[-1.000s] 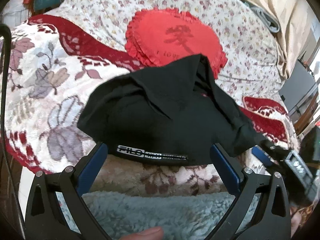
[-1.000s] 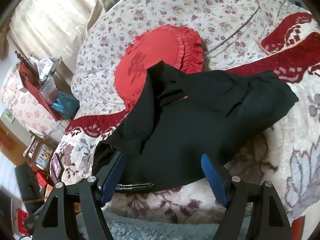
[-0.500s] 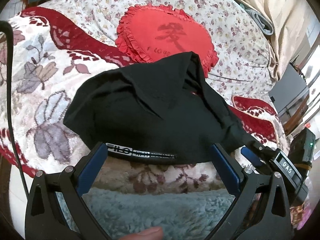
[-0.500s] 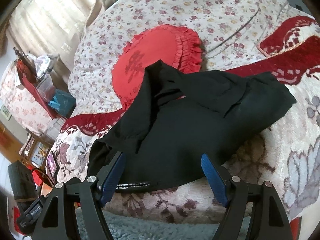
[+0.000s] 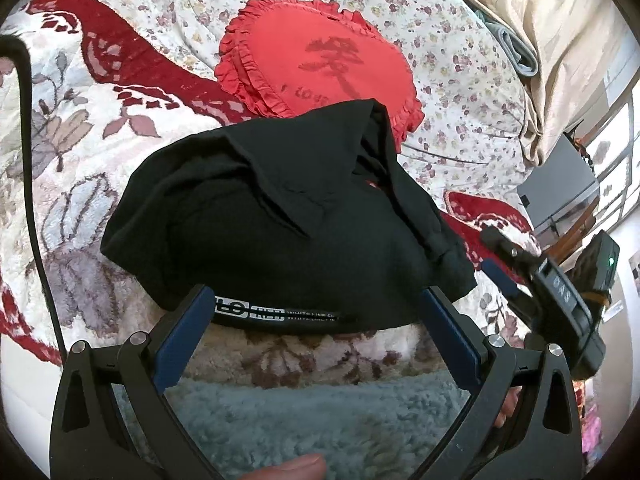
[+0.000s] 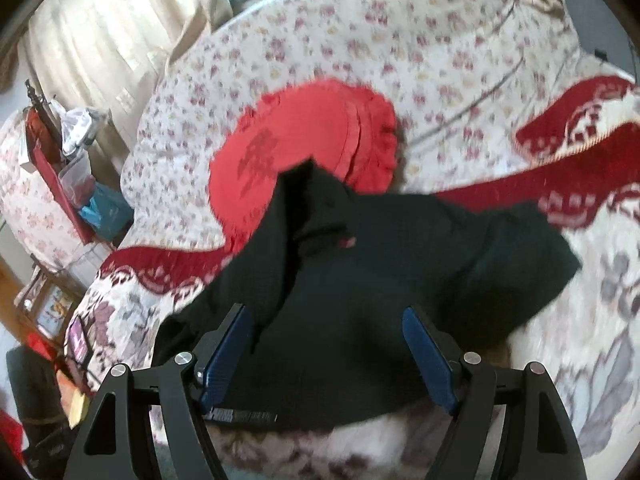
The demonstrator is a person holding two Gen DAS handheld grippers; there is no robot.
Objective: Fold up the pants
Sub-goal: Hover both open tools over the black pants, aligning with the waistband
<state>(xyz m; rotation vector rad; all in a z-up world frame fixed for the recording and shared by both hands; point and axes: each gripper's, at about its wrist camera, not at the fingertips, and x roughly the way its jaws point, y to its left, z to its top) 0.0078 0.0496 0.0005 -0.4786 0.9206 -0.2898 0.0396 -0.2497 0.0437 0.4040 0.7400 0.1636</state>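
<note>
On the left, a black cable (image 5: pixel 28 184) runs down over the plush flowered blanket (image 5: pixel 76 160), whose red border (image 5: pixel 132 68) curves toward the far side. The left gripper (image 5: pixel 316 316) hangs at the near edge of the bed with its blue pads (image 5: pixel 180 336) spread wide, holding nothing; the near hem of the pants lies between their tips, and I cannot tell whether the pads touch the cloth. The black pants (image 5: pixel 280 232) lie bunched in a loose heap in the middle of the blanket, with a white-lettered waistband label (image 5: pixel 280 314) along the near edge and a fold peaking toward the far side. That peak overlaps the near rim of a red ruffled cushion (image 5: pixel 320 60), which rests on a small-flowered quilt (image 5: pixel 440 40). To the right, the right gripper (image 5: pixel 520 268) shows in the left view just beside the right end of the heap. In its own blurred view, the right gripper (image 6: pixel 326 354) is also spread wide and empty, its pads over the near part of the pants (image 6: pixel 380 280). Far right hangs a beige curtain (image 5: pixel 560 40).
</note>
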